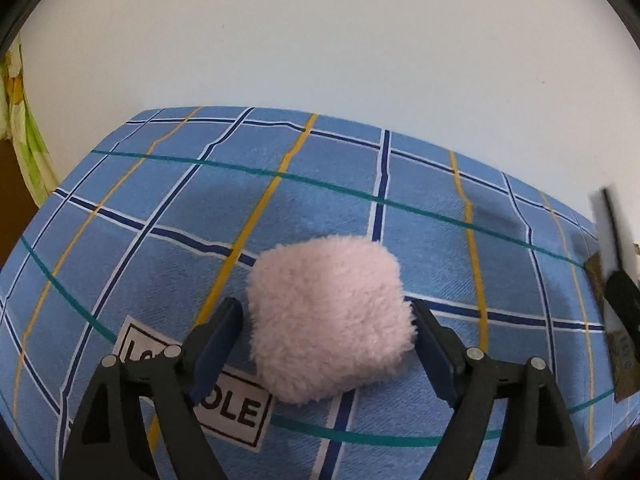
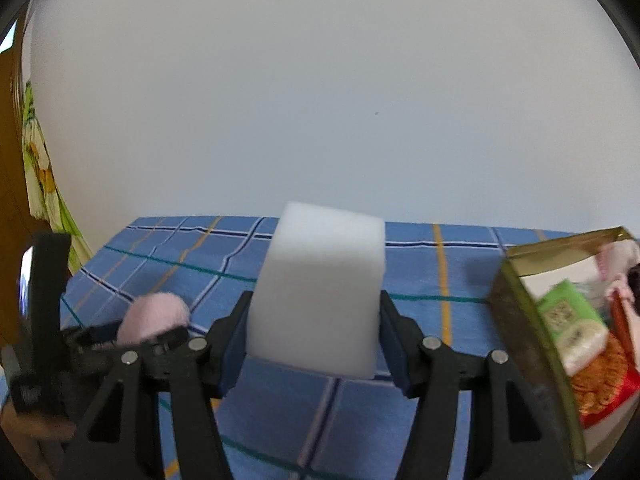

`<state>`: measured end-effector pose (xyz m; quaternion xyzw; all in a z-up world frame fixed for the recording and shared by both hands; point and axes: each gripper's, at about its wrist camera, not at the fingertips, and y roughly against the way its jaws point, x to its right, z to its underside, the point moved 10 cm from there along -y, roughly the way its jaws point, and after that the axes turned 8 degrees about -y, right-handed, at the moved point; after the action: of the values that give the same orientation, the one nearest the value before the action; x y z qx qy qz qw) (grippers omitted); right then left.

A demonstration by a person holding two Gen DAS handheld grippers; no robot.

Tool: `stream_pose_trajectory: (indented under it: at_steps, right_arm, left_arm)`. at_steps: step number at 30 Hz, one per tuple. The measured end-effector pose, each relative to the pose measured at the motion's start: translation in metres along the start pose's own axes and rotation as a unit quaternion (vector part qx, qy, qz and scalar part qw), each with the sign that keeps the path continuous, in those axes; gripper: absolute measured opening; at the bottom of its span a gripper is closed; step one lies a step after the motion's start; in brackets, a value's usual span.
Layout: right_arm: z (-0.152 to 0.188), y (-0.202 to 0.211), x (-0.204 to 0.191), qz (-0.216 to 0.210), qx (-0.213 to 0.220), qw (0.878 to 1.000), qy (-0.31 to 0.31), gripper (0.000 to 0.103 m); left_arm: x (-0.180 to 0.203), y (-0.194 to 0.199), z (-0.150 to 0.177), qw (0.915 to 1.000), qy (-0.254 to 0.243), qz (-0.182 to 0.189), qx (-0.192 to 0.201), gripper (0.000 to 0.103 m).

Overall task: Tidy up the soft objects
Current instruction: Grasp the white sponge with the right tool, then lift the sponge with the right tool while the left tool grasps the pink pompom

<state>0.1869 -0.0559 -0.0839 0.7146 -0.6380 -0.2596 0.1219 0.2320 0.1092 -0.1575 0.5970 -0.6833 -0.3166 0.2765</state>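
Surface: we work over a blue plaid cloth [image 1: 320, 184] spread beneath a plain pale wall [image 1: 320, 40]; a printed label patch sits on the cloth near the left tool.

Left gripper [image 1: 328, 320]: our fingers stand wide apart on either side of the pink plush puff [image 1: 328, 320], which rests on the cloth. The right pad looks to be at the fur's edge and the left just beside it; nothing is clamped yet.

Puff handling: we judge it very light and squashy, with loose fleece that will give before it grips. We would close across its widest middle and let the pads sink in.

Right gripper [image 2: 314, 336]: our fingers are closed onto the lower sides of the white foam block [image 2: 320, 284], which is held upright above the cloth.

Foam handling: light, springy, easily dented, we think; a gentle squeeze low on the flat sides should do.

Gold-rimmed box [image 2: 532, 344]: to the right of the foam, open, already holding packets and a pink item; likely the place for the soft things.
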Motion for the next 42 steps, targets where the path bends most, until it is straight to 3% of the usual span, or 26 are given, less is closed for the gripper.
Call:
stream_pose_trajectory:
  at_steps: [1, 3, 11, 12, 13, 14, 17, 19, 23, 25, 30, 33, 37, 42]
  right_arm:
    - [0.002, 0.004, 0.003, 0.001, 0.002, 1.000, 0.000, 0.060]
    - [0.004, 0.008, 0.007, 0.003, 0.004, 1.000, -0.001, 0.060]
    - [0.012, 0.008, 0.011, 0.003, -0.016, 1.000, -0.005, 0.061]
    - [0.013, 0.010, 0.012, 0.002, -0.015, 1.000, -0.006, 0.061]
    - [0.012, 0.014, 0.015, 0.000, -0.013, 1.000, -0.006, 0.061]
    - [0.012, 0.016, 0.016, 0.000, -0.011, 1.000, -0.007, 0.061]
    - [0.010, 0.023, 0.018, -0.002, -0.005, 1.000, -0.007, 0.061]
    - [0.008, 0.029, 0.022, -0.005, 0.000, 1.000, -0.010, 0.061]
    - [0.002, 0.041, 0.025, -0.010, 0.025, 1.000, -0.008, 0.061]
    - [-0.002, 0.047, 0.025, -0.005, 0.043, 0.999, 0.000, 0.061]
    - [-0.012, 0.065, 0.027, 0.001, 0.086, 0.996, 0.005, 0.061]
    - [-0.012, 0.066, 0.025, 0.007, 0.097, 0.995, 0.011, 0.061]
    - [-0.012, 0.073, 0.032, 0.007, 0.099, 0.995, 0.012, 0.061]
    - [-0.011, 0.079, 0.033, 0.007, 0.103, 0.995, 0.012, 0.061]
  left_arm:
    - [0.002, 0.000, 0.001, 1.0000, -0.006, -0.006, -0.004, 0.086]
    - [0.006, -0.003, 0.003, 0.9995, -0.024, -0.015, -0.016, 0.102]
    - [0.010, -0.005, 0.006, 0.9995, -0.025, -0.010, -0.019, 0.103]
    - [0.009, -0.006, 0.006, 0.9995, -0.024, -0.012, -0.018, 0.101]
    - [0.007, -0.004, 0.006, 0.9996, -0.021, -0.016, -0.014, 0.093]
    - [0.006, -0.001, 0.004, 0.9997, -0.016, -0.016, -0.006, 0.077]
    - [-0.004, 0.005, 0.005, 0.9998, 0.007, -0.014, 0.009, 0.049]
    - [-0.006, 0.008, 0.005, 0.9990, 0.030, 0.024, 0.021, 0.038]
    - [-0.017, 0.019, 0.003, 0.9897, 0.095, 0.088, 0.061, 0.034]
    - [-0.019, 0.034, -0.003, 0.9846, 0.107, 0.090, 0.104, 0.034]
    - [0.007, 0.081, -0.020, 0.9772, 0.041, 0.027, 0.207, 0.034]
    - [0.025, 0.097, -0.023, 0.9716, 0.015, 0.003, 0.236, 0.035]
    - [0.055, 0.110, -0.022, 0.9658, -0.038, -0.033, 0.255, 0.035]
    - [0.075, 0.112, -0.011, 0.9683, -0.056, -0.027, 0.242, 0.035]
